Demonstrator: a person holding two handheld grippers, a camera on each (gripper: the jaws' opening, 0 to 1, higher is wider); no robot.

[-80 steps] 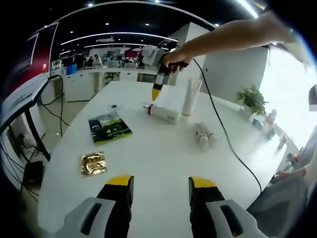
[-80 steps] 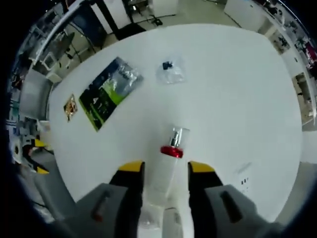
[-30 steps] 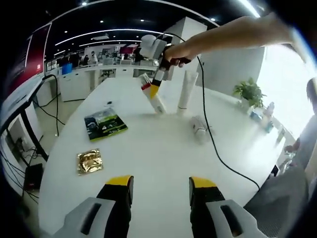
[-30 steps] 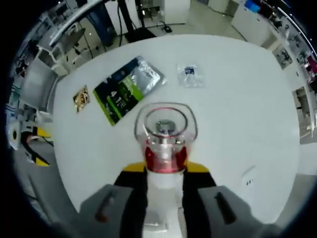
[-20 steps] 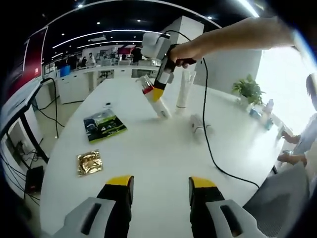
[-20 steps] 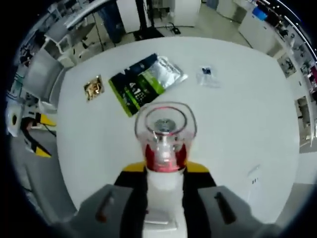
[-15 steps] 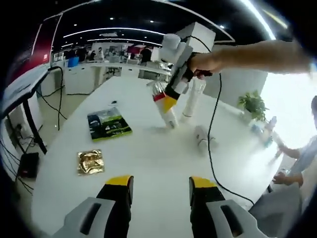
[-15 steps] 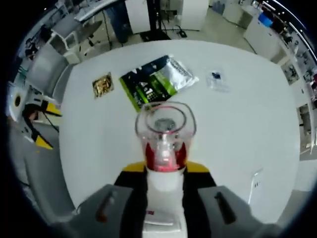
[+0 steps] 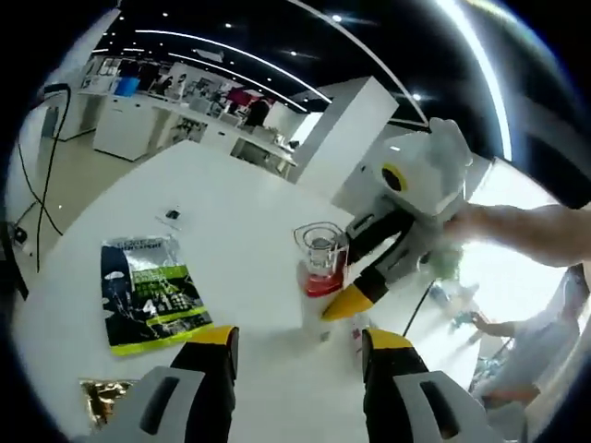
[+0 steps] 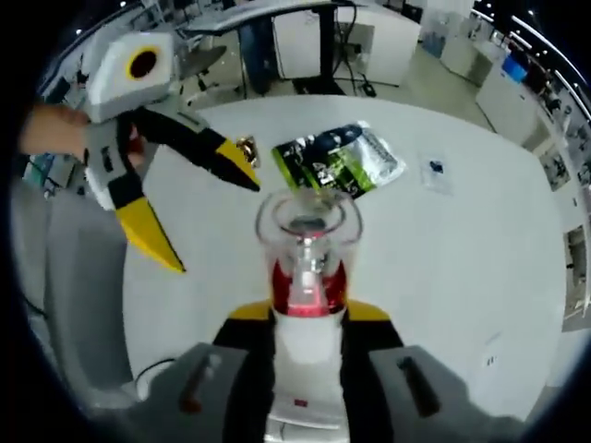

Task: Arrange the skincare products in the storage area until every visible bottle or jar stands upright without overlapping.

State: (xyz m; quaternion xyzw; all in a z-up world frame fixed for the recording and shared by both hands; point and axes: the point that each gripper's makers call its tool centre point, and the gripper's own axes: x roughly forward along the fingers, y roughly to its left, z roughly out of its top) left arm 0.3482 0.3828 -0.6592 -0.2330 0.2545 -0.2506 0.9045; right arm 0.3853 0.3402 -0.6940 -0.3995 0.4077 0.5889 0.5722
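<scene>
A white pump bottle (image 10: pixel 302 305) with a red collar and clear cap sat clamped between the jaws of the right tool (image 10: pixel 303 318) above the white desk (image 10: pixel 443 268), its cap toward twelve o'clock in the right gripper view. Less than three seconds earlier the same bottle had lain flat on the desk between those jaws, then held apart; now it was gripped and looked close to upright, though whether its base touched the desk could not be told. In the left gripper view, the bottle (image 9: pixel 319 277) and the right tool (image 9: pixel 365 288) loomed just above the left tool (image 9: pixel 300 340), whose jaws stood apart and empty; a moment ago they had been well off at twelve o'clock. The left tool (image 10: pixel 189 208) now appeared at ten o'clock in the right gripper view, jaws spread wide near the cap. A green-and-black pouch (image 9: pixel 148 295) and a gold sachet (image 9: pixel 102 395) lay at nine and eight o'clock. The change suggested one product was nearly righted, with release onto a steady base probably next.
</scene>
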